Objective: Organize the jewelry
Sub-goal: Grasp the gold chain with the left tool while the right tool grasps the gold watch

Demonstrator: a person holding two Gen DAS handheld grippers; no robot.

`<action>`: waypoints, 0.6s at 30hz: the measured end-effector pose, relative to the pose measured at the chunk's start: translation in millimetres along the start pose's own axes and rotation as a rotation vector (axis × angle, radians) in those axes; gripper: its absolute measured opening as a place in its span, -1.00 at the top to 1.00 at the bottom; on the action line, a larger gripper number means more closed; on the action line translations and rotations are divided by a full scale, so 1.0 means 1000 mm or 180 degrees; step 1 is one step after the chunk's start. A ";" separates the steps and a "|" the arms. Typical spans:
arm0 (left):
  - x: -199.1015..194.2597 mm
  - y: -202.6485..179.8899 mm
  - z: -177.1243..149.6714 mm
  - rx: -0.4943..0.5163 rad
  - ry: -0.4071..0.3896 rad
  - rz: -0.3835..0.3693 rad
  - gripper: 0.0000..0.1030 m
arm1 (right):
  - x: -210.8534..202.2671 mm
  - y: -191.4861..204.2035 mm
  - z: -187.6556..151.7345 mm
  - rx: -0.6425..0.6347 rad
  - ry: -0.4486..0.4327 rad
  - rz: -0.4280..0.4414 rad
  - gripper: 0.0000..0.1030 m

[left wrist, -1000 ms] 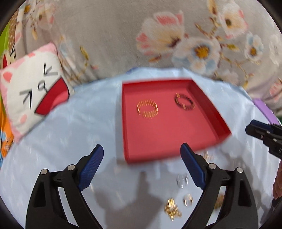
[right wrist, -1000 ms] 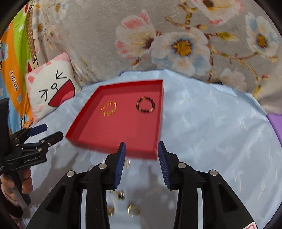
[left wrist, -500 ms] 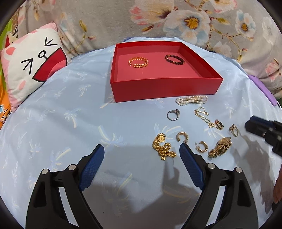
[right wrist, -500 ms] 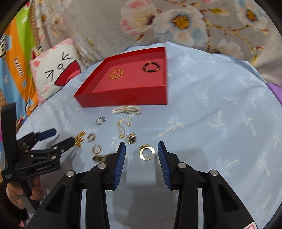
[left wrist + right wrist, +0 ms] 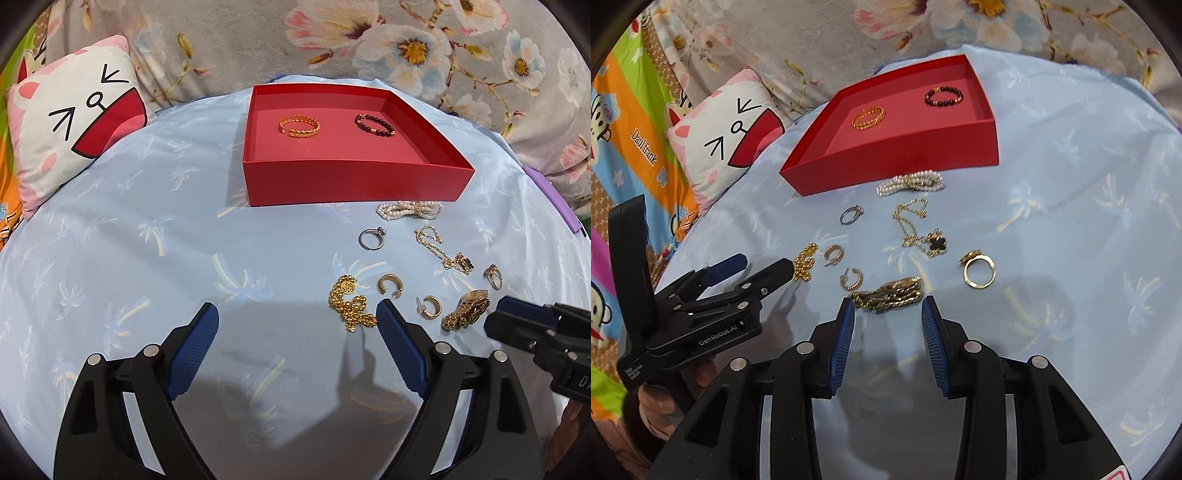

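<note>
A pale blue cloth (image 5: 147, 229) with a palm print covers the surface, and a floral blanket (image 5: 332, 37) rises behind it. At the far left leans a cat-face pillow (image 5: 74, 122). The red tray (image 5: 354, 184) sits toward the back of the cloth; inside it a gold bangle (image 5: 299, 126) lies to the left and a dark bead bracelet (image 5: 375, 124) to the right, well apart.

The left gripper (image 5: 297, 321) hangs over bare cloth with its jaws spread wide and nothing between them; its right finger is just beside the gold bead chain (image 5: 349, 304). The right gripper (image 5: 888, 310) has its jaws partly apart, pressing on nothing, with the gold link bracelet (image 5: 886, 293) lying on the cloth just ahead of its fingertips.

The loose pieces lie in front of the tray: a pearl bracelet (image 5: 408, 209) nearest its wall, then a clover necklace (image 5: 923, 232), a silver ring (image 5: 372, 238), a gold ring (image 5: 978, 271) and two hoop earrings (image 5: 389, 286), (image 5: 430, 306).
</note>
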State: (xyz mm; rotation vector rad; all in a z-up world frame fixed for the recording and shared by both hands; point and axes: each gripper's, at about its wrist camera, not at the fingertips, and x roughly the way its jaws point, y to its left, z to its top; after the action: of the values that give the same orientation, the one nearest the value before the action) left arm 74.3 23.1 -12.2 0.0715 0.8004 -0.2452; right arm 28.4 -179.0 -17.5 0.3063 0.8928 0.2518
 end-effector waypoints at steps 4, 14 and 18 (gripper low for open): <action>0.000 -0.001 -0.001 0.0029 0.0016 -0.0032 -0.64 | 0.006 0.001 -0.001 0.0036 0.0053 0.0000 0.27; 0.002 -0.003 -0.002 0.0036 0.0069 -0.0041 -0.64 | 0.018 -0.003 0.014 0.0143 -0.0001 -0.0074 0.33; 0.002 -0.004 -0.003 0.0061 0.0072 -0.0061 -0.64 | 0.021 -0.002 0.016 0.0114 -0.0036 -0.0128 0.37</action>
State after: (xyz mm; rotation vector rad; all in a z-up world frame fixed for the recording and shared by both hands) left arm 73.1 18.9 -15.8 0.0849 0.8215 -0.2705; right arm 54.4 -175.9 -23.7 0.3224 0.8923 0.1969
